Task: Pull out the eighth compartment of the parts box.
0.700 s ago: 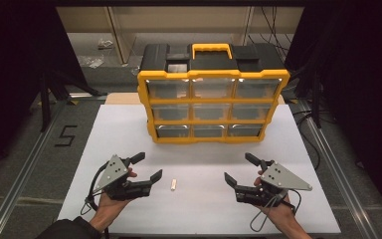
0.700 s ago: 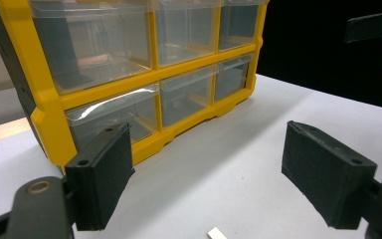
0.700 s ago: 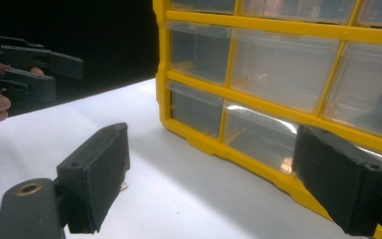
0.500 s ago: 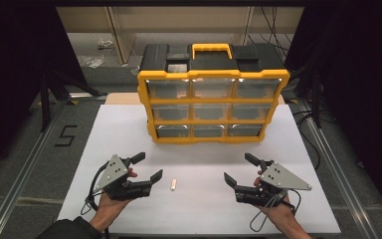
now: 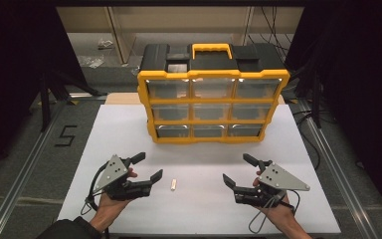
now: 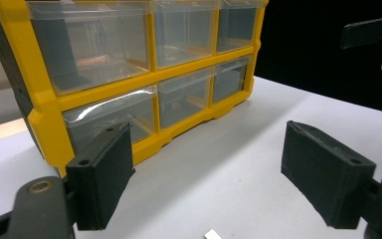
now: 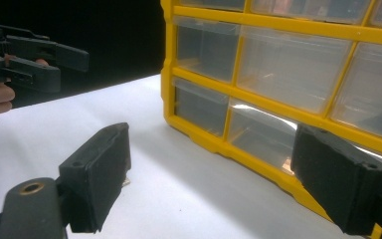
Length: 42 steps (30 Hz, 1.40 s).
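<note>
Both sets of jaws stand spread wide, holding nothing. The left gripper (image 5: 146, 170) sits just beside a small pale piece (image 5: 173, 184) lying on the tabletop (image 5: 204, 154); its long axis runs toward the yellow drawer organizer (image 5: 213, 102). The right gripper (image 5: 238, 170) is farther off.

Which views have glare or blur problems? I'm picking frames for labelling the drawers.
High view: evenly lit table, dark surroundings, drawer cabinet slightly soft but readable. Left gripper view: a bright streak of glare on a lower drawer, and the near jaws look soft. Right gripper view: similar glare on a lower drawer, with the left gripper dim against black.
</note>
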Tool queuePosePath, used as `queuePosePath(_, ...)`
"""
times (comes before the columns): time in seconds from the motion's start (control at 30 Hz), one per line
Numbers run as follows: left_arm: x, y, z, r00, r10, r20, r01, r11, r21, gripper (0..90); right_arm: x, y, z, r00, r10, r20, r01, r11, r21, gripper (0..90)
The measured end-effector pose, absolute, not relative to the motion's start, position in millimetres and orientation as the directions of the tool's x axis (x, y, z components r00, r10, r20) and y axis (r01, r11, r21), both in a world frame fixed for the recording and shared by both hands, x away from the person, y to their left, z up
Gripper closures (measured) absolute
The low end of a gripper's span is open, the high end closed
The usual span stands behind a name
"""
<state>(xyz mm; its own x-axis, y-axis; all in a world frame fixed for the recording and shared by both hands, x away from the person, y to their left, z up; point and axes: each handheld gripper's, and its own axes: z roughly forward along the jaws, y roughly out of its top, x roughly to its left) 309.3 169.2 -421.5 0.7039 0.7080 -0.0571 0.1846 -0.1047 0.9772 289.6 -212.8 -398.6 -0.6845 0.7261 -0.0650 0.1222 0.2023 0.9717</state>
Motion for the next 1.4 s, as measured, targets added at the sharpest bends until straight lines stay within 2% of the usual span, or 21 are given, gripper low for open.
queuePosePath(0.23,309,169,-421,0.702,0.71,-0.057,0.185,-0.104,0.977,19.8,289,-212,-398,-0.687,0.722,-0.088,0.108,0.221,0.969,17.8)
queuePosePath(0.7,310,169,-422,0.702,0.71,-0.064,0.189,-0.1,0.977,20.1,285,-204,-397,-0.654,0.712,-0.255,0.008,0.344,0.939,18.7)
queuePosePath(1.4,310,169,-422,0.704,0.707,-0.063,0.191,-0.103,0.976,20.2,285,-198,-395,-0.601,0.695,-0.394,-0.05,0.46,0.887,19.7)
